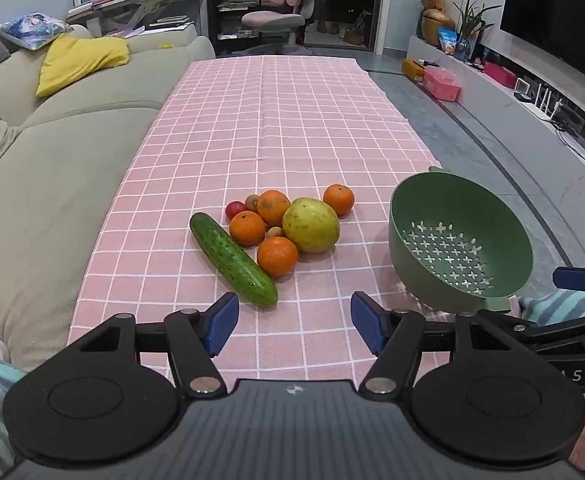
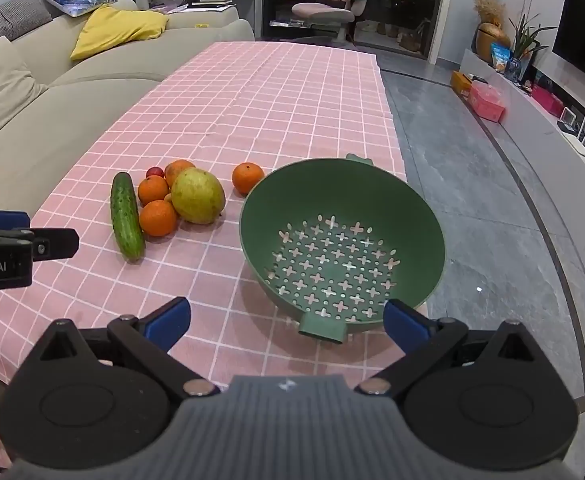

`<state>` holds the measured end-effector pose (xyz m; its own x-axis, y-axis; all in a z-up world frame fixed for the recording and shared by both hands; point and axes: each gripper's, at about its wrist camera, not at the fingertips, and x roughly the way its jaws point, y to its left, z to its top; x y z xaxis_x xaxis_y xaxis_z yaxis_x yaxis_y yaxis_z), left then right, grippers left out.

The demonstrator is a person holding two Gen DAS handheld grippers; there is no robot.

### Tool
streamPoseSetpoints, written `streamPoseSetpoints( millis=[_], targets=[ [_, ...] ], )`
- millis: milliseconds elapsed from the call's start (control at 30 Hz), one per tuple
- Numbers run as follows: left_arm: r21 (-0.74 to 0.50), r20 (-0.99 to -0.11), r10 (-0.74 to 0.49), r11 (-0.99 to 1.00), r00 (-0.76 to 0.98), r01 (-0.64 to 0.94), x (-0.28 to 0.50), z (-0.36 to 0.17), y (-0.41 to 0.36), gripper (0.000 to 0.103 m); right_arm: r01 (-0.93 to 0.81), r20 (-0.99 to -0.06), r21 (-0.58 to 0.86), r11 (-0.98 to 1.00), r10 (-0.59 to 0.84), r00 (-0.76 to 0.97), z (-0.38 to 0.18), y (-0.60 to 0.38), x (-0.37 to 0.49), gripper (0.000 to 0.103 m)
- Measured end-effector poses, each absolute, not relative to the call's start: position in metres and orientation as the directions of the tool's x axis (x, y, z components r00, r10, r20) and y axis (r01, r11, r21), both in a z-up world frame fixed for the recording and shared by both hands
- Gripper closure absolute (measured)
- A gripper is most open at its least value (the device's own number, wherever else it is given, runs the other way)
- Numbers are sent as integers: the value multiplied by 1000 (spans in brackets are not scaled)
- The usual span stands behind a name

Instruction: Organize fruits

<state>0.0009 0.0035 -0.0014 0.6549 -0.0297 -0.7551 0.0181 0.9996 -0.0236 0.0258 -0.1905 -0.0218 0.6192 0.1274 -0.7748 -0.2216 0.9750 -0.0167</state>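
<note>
**Nothing sorted yet: start with the loose orange**

Both tools are spread wide with nothing between their blue pads: your left gripper [image 1: 294,322] hangs over the near edge of the pink checked tablecloth [image 1: 276,120], and your right gripper [image 2: 286,320] sits just before the tab handle of the green perforated plastic colander [image 2: 424,216], which is empty.

The produce lies in a tight cluster at the centre of the left wrist frame: a long dark green cucumber [image 1: 232,260] on the left, four round oranges, and a large yellow-green pear-like fruit [image 1: 311,225] in the middle. Small brownish and red fruits are wedged among them; what they are I cannot tell.

Begin with the lone orange [image 2: 247,177] lying apart, just left of the colander's rim in the right wrist frame. It has clear space on both sides, so your pads can straddle it without nudging neighbours. Come down over its widest part, close gently because round fruit rolls, and lower it into the bowl rather than dropping it. Leave the packed cluster for later, working from its outside in.
</note>
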Motion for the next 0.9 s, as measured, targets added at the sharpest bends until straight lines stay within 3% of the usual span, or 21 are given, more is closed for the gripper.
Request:
streamPoseSetpoints(
  millis=[900],
  targets=[
    [-20,-755,-30,1000,655,22,0,-4,0,27,-206,-781,-19,978,114,614,-22,-190,27,4]
  ],
)
